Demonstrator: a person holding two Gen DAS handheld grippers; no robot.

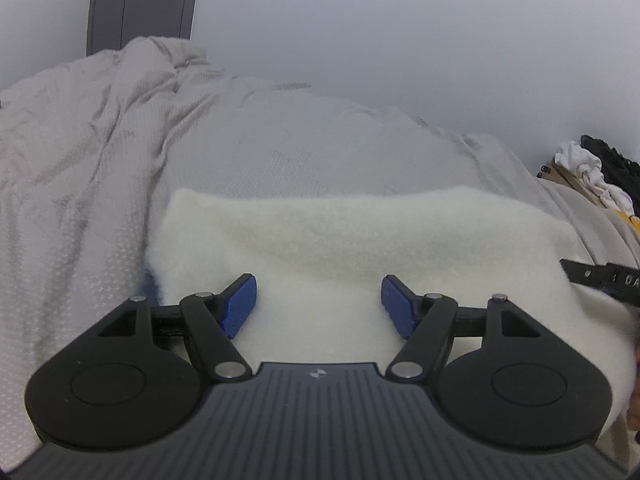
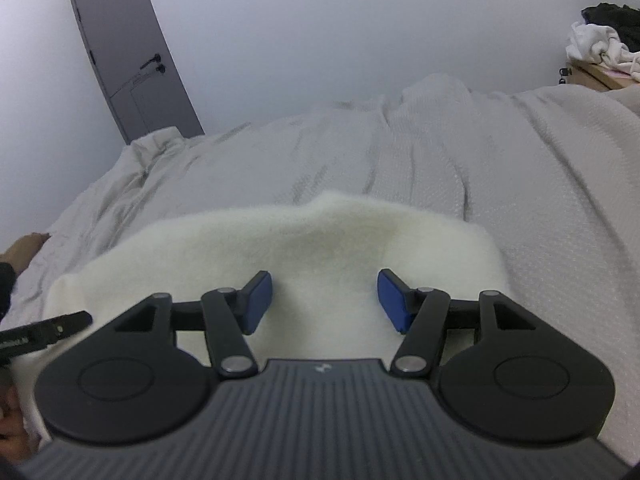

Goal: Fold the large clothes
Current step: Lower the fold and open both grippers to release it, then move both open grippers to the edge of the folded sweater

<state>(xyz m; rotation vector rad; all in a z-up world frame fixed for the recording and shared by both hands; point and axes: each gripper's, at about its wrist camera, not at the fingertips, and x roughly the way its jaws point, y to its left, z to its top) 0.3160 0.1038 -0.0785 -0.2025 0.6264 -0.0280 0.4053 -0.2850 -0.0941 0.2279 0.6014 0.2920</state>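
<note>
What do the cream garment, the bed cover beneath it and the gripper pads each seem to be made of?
Cream garment: probably fleece or fuzzy wool knit; its surface looks soft and matte.
Bed cover: woven textile, likely cotton; a fine dotted weave and creases show.
Gripper pads: blue ribbed plastic or rubber; which one is unclear.

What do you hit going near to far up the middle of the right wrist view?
right gripper, jaws open → fluffy white garment → grey bedspread → bare wall.
</note>
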